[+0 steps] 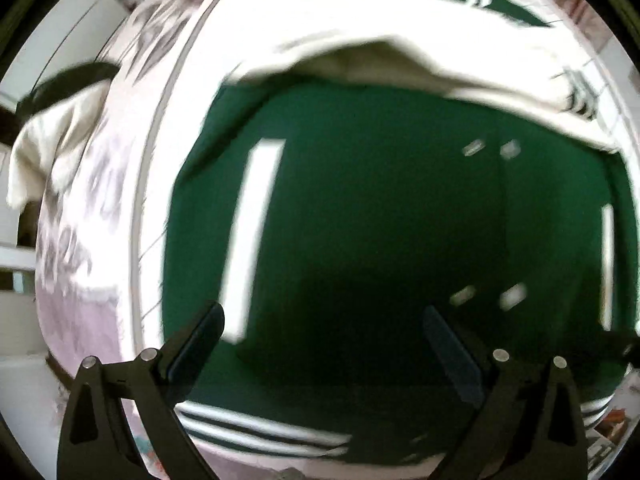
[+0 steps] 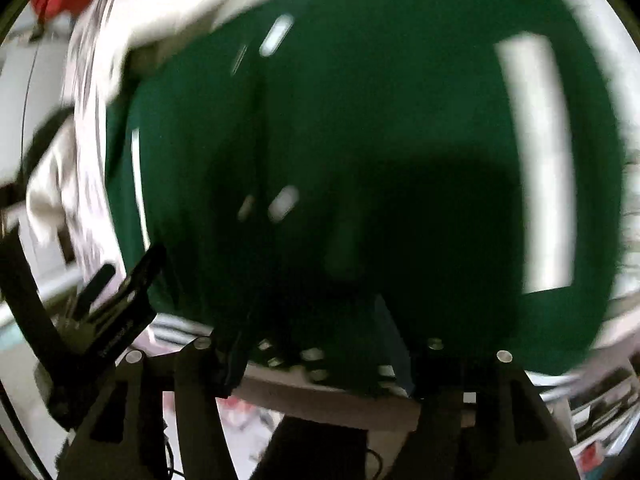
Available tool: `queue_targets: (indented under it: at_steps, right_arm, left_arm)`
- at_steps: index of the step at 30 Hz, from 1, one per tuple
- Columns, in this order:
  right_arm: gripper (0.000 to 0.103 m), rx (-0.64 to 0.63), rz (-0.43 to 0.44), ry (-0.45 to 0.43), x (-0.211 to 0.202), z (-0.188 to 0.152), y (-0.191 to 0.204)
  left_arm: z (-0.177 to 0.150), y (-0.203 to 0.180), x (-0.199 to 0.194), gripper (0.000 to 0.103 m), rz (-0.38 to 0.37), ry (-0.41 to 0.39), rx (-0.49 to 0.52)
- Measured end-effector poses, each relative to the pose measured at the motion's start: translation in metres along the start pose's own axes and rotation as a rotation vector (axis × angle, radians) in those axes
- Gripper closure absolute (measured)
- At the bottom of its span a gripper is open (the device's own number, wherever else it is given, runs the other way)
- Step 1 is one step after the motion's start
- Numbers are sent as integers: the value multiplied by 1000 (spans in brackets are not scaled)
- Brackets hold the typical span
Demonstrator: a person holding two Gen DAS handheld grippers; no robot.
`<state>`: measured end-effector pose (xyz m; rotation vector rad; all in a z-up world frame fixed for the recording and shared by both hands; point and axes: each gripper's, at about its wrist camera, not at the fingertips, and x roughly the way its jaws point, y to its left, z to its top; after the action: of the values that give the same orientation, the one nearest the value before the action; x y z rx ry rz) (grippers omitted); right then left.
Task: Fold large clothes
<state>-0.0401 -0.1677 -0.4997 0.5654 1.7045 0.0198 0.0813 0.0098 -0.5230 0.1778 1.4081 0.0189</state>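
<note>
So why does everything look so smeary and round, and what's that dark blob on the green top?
Left wrist view: motion blur smears the green jacket and its white stripe; the fisheye lens bends everything into a ball, and the bright cloth around it glares white. Right wrist view: blurrier still, with a dark shadow low on the jacket.

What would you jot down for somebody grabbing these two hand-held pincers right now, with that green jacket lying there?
Left gripper: open, empty, over the lower part of the green jacket.
Right gripper: open, near the jacket's striped hem; whether it touches cloth is too blurred to tell.
The jacket lies front up on the white patterned cloth, one white sleeve laid across its top.
Done: that sleeve looks folded in.
Left: probably the rest of the folding.
</note>
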Motion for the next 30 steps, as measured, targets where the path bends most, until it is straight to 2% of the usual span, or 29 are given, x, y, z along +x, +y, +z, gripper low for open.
queue_targets:
  at_steps: [3,4,6,8,11,12,13,14,17,20,23,24,25,26,27,28,30]
  right_arm:
    - [42,79,-53,-111,-50,21,-43]
    - [42,91,-70,-138,-64,48,-59]
    - [42,114,-112,-188,-78,80,-89]
    - [42,107,-110,-195,-92,157,-131]
    - [42,31,-88,-148,-73,209,-149]
    - [47,14,-105,-130,-71,222,-165]
    - [66,12,-117,-121,-67,226,-176]
    - [67,28,-128,-123,-68,227,-187]
    - [66,105,-92,-136,-82,221,-229]
    - [66,126,-58,-93,-81,209,-257]
    - [61,99,-63,-71,-90,211,-254]
    - [60,69,-31,-82,-95,206,-248]
    - [59,34,-13,-77,-91,217,-238]
    - [59,-7,-39,-55,-84,212,-235]
    - [61,-36,-105,-18,-73,209,-235]
    - [61,-39,-125,7,-59,204,-241]
    - [62,-27,-87,-22,-58,197,-244]
  left_arm:
    - [24,-43,7,0,-17,-18,14]
    - [33,-58,15,0,-7,-11,25]
    - [46,-89,34,0,24,5,32]
    - [52,-112,59,0,79,46,39]
    - [53,-103,75,0,88,38,-25]
    - [53,-101,75,0,79,42,-53]
    - [53,-99,77,0,68,52,-77]
    - [53,-96,78,0,59,56,-101]
    - [55,-90,82,0,56,54,-122]
    - [55,-91,83,0,65,58,-138]
    - [59,-89,87,0,75,66,-158]
    - [64,-84,90,0,80,63,-159]
    - [63,-84,90,0,86,61,-160]
    - [61,-84,91,0,92,60,-161]
    - [56,-94,87,0,95,57,-170]
    - [50,-93,86,0,96,56,-179]
    - [40,-86,84,0,101,65,-199]
